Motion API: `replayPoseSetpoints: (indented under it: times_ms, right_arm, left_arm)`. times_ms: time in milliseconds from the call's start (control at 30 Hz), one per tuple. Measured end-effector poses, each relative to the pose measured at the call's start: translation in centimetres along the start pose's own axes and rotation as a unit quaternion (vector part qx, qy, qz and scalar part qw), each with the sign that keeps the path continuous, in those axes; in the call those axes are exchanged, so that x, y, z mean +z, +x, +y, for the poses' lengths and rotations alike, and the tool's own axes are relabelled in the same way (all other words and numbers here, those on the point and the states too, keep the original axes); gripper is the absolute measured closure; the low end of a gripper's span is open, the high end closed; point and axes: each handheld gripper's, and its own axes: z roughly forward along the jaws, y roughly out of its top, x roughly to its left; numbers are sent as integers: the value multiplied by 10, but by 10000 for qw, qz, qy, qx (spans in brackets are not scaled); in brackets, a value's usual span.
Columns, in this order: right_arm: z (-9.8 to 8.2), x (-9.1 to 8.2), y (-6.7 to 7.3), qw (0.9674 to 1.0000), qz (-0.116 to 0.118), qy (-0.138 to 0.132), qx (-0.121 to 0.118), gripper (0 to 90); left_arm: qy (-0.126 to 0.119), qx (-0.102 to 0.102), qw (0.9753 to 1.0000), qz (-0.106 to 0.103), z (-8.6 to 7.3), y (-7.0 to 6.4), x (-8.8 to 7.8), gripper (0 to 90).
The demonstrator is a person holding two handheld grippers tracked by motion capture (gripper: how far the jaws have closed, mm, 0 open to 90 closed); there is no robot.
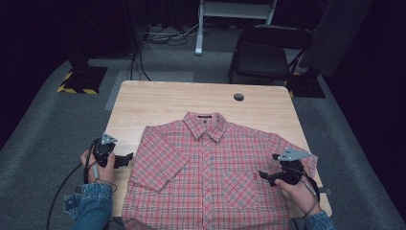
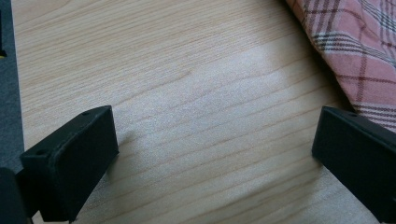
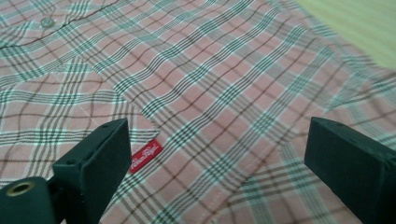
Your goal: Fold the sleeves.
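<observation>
A red plaid short-sleeved shirt point(image 1: 210, 177) lies flat and buttoned on the wooden table point(image 1: 163, 103), collar away from the person. My left gripper point(image 1: 130, 158) is held just off the shirt's left sleeve, open above bare wood point(image 2: 201, 116); the sleeve edge point(image 2: 355, 51) shows at the upper right of the left gripper view. My right gripper point(image 1: 262, 175) hovers open over the chest pocket area. In the right gripper view the jaws stand wide apart over the plaid cloth point(image 3: 224, 84), with a small red label point(image 3: 145, 155) near the left jaw. Nothing is held.
A round cable hole point(image 1: 238, 97) sits in the far part of the table. A black folding chair point(image 1: 263, 52) stands beyond the table, with cables and stand bases on the grey carpet. Bare wood lies beyond the collar.
</observation>
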Motion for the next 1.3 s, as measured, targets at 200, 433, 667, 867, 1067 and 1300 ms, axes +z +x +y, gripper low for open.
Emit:
replayPoseSetpoints:
  times_ms: [200, 433, 667, 867, 1067, 1300]
  right_arm:
    - [12, -14, -8, 9999, -87, -81, -42, 76]
    - [20, -24, -17, 9997, -166, -152, -23, 83]
    - [27, -37, -34, 9991, -384, -171, -10, 96]
    - [28, -49, -58, 9968, -797, -95, 58, 106]
    - [22, -57, -78, 9950, -973, -126, 177, 118]
    - [1, -61, -103, 9928, -1148, -63, 339, 211]
  left_arm:
    - [0, -1, 10000, -1, 0, 0, 0, 3]
    - [5, 4, 10000, -6, 0, 0, 0, 3]
    - [4, 3, 10000, -6, 0, 0, 0, 3]
    - [3, 3, 10000, -7, 0, 0, 0, 3]
    - [5, 4, 10000, -7, 0, 0, 0, 3]
    - [5, 0, 10000, -6, 0, 0, 0, 3]
